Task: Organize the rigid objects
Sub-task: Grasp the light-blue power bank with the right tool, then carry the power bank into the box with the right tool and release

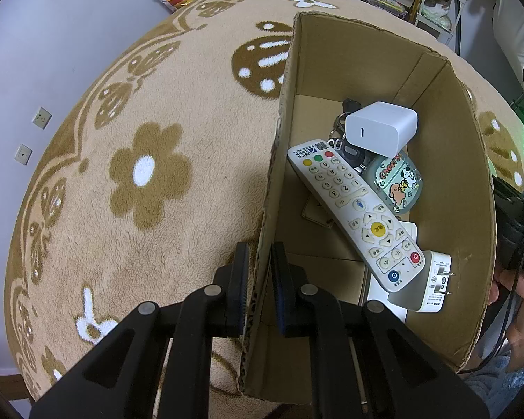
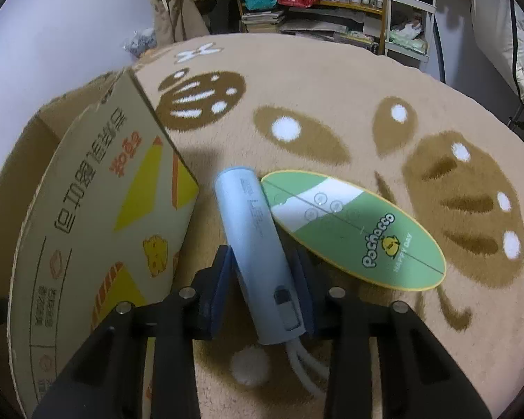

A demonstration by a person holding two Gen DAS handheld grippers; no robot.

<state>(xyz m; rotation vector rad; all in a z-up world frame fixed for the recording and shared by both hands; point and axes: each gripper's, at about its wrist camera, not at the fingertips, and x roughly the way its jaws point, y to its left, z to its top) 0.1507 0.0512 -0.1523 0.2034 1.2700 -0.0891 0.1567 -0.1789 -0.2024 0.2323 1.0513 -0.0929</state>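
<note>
One box (image 1: pixel 332 70), open-topped, on a tan rug (image 1: pixel 139 174) with brown flowers. Inside, ahead and to the right of the left claw (image 1: pixel 260 269): one remote (image 1: pixel 353 209), two white chargers, one (image 1: pixel 380 129) at the far end atop a bunch of keys (image 1: pixel 349 150), the other (image 1: pixel 433 281) near and lying on its side with prongs showing; one small cartoon case (image 1: pixel 394 181) just right of the remote. Some flat cards under the remote, count unclear.

Left claw nearly shut, pinching the box's near wall between its pads, one finger (image 1: pixel 239 279) outside, the other inside.

Outside the box, seen from the right wrist: one pale blue tube (image 2: pixel 258 244) with a white cord at its near end, and one green oval card (image 2: pixel 353 227) marked Pachacco, lying flat on the rug just right of the tube and touching it near its far end. Box side with printed yellow shapes to the left of the right claw (image 2: pixel 265 279).

Right claw partly open, clamped on the tube's near half, a blue pad pressed on each side. Tube pointing away from the claw, tilted slightly left, far end beside the box's corner.
</note>
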